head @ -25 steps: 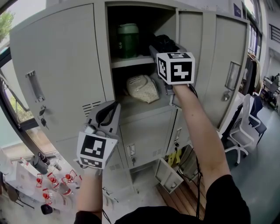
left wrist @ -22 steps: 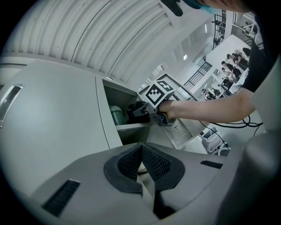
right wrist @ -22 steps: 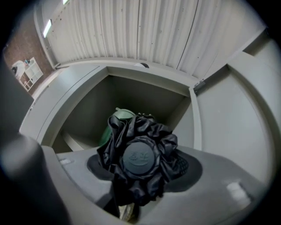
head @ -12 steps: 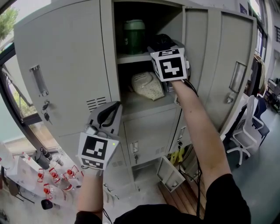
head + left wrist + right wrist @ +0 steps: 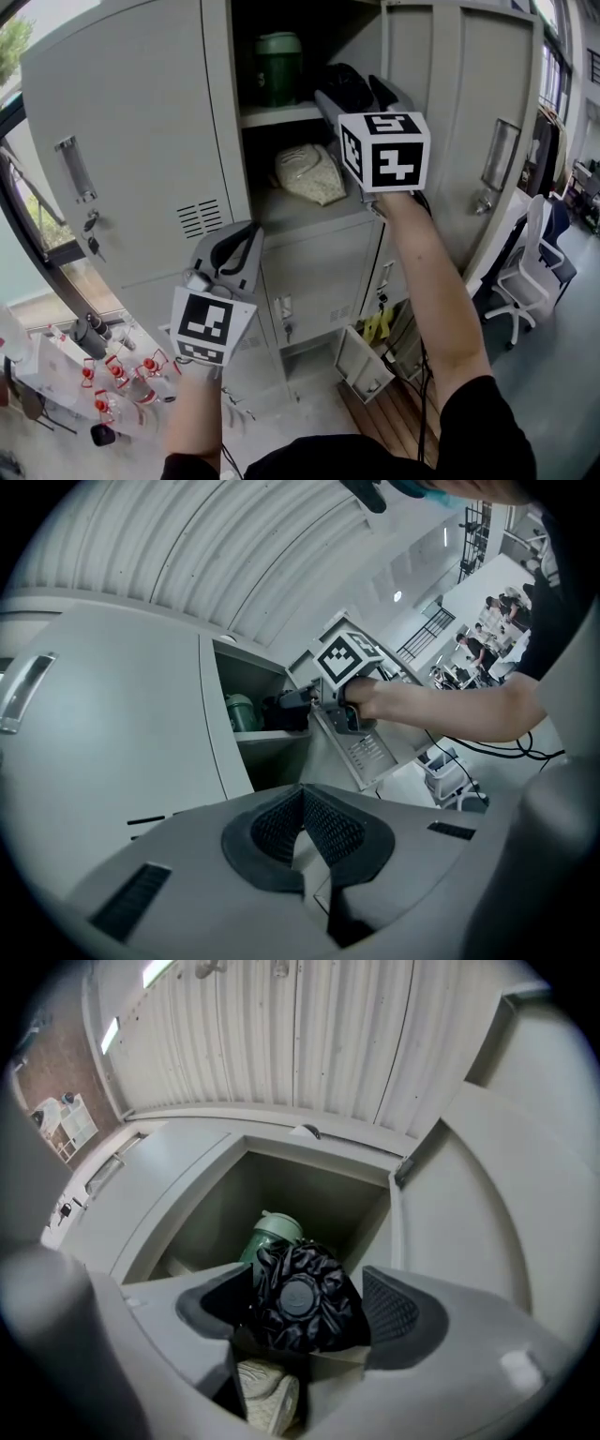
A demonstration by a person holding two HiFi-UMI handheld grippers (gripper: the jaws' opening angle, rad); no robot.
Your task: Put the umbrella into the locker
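The black folded umbrella point(image 5: 343, 81) point(image 5: 302, 1299) lies on the upper shelf point(image 5: 272, 114) of the open grey locker, next to a green flask point(image 5: 278, 67) point(image 5: 272, 1234). My right gripper point(image 5: 354, 94) point(image 5: 305, 1309) reaches up to the shelf's front, its jaws opening. The umbrella's end sits between them, and a dark gap shows at the right pad point(image 5: 394, 1312). My left gripper point(image 5: 234, 246) point(image 5: 302, 803) hangs lower, in front of the lower locker doors. It is shut with nothing in it.
A pale sneaker point(image 5: 309, 173) point(image 5: 267, 1396) lies on the shelf below. The locker's door point(image 5: 412, 56) stands open on the right, by my right arm. A small bottom door point(image 5: 361, 366) hangs open near the floor. White chair point(image 5: 525, 272) right; rack of red-capped bottles point(image 5: 112, 384) lower left.
My right gripper has drawn back a little from the shelf with its jaws spread wider; the umbrella stays on the shelf. The left gripper has sunk slightly.
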